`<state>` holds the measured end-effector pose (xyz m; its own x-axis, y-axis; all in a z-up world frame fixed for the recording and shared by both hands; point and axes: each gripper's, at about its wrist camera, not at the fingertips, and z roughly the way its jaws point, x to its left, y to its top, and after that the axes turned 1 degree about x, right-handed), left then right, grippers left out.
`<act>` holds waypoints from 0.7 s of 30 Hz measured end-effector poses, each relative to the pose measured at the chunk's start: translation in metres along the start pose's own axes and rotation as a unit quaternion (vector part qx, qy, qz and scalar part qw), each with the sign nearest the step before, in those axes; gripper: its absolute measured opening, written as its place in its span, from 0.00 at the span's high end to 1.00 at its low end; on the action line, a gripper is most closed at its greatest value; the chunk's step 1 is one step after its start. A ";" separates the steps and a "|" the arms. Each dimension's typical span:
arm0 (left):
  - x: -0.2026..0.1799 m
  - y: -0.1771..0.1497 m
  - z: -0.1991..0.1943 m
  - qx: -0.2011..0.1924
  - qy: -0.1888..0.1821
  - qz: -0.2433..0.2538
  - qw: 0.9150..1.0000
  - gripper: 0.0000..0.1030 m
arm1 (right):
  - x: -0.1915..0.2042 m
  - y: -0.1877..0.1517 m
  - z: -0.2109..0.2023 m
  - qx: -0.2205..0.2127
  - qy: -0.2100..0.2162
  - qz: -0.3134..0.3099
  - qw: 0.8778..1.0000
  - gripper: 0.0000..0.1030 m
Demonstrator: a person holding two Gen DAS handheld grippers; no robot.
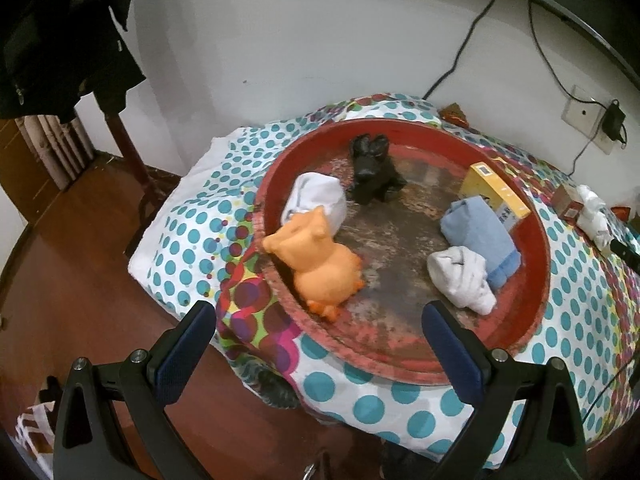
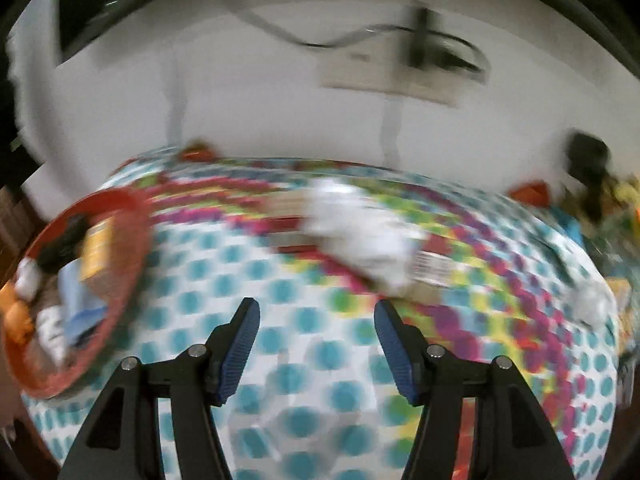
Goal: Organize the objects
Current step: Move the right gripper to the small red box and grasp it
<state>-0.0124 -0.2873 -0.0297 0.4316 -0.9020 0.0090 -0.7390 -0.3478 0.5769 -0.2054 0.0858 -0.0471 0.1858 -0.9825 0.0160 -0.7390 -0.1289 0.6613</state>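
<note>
A round red tray (image 1: 536, 280) sits on the polka-dot cloth. It holds an orange pig toy (image 1: 316, 260), a black dog toy (image 1: 374, 170), a white sock roll (image 1: 316, 200), a blue folded cloth (image 1: 480, 232), a white sock bundle (image 1: 464, 278) and a yellow box (image 1: 496, 192). My left gripper (image 1: 320, 312) is open and empty, just before the tray's near rim. My right gripper (image 2: 316, 312) is open and empty above the cloth. In the blurred right wrist view a white crumpled item (image 2: 360, 232) lies ahead on a small box (image 2: 432, 268); the tray (image 2: 132, 216) is at left.
The cloth-covered table (image 1: 400, 400) ends at left over a wooden floor (image 1: 80, 264). A brown box (image 1: 566, 200) with a white item (image 1: 594, 212) lies right of the tray. Wall sockets and cables (image 1: 588, 116) are behind. More clutter (image 2: 592, 184) sits at the far right.
</note>
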 end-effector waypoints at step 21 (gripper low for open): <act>-0.074 0.010 -0.010 -0.021 -0.041 0.086 0.995 0.00 | -0.082 0.028 0.080 0.044 -0.070 0.056 0.995 0.41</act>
<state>-0.0462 -0.2212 -0.0165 0.2557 -0.9657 0.0449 -0.7747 -0.1770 0.6070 -0.2929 0.1517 -0.0898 0.0125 -0.9997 -0.0228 -0.8046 -0.0236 0.5934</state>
